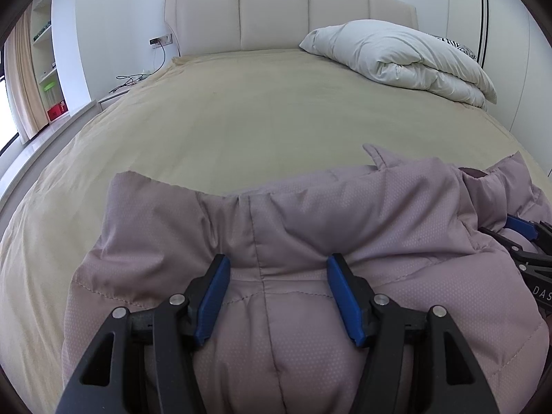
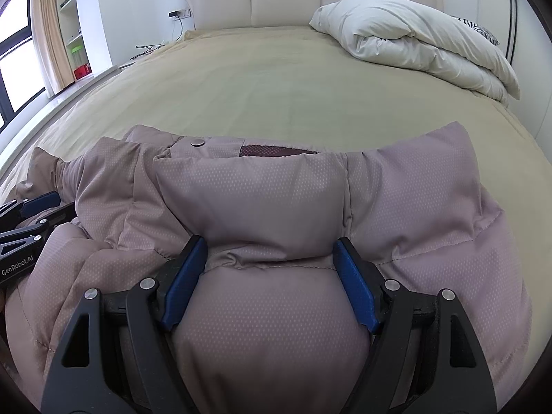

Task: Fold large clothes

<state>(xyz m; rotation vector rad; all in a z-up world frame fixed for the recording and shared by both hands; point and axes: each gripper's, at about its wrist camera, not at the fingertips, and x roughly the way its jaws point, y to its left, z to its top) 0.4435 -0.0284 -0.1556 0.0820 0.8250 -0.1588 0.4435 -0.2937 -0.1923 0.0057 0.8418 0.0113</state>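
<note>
A puffy mauve quilted jacket (image 1: 379, 207) (image 2: 258, 193) lies bunched at the near end of the bed. In the left wrist view, a thick fold of it bulges between the blue pads of my left gripper (image 1: 277, 258), which press into it from both sides. My right gripper (image 2: 269, 240) is likewise shut on a padded fold near the collar, just below a metal snap (image 2: 197, 143). Each gripper shows at the edge of the other's view: the right gripper (image 1: 528, 241) and the left gripper (image 2: 31, 214), both against the jacket.
The bed (image 1: 241, 110) (image 2: 258, 79) has a beige cover and a cream padded headboard (image 1: 276, 10). A folded white duvet (image 1: 407, 58) (image 2: 421, 38) lies at its far right. On the left are a shelf (image 1: 48, 69), a curtain and cables (image 1: 131, 79) by the wall.
</note>
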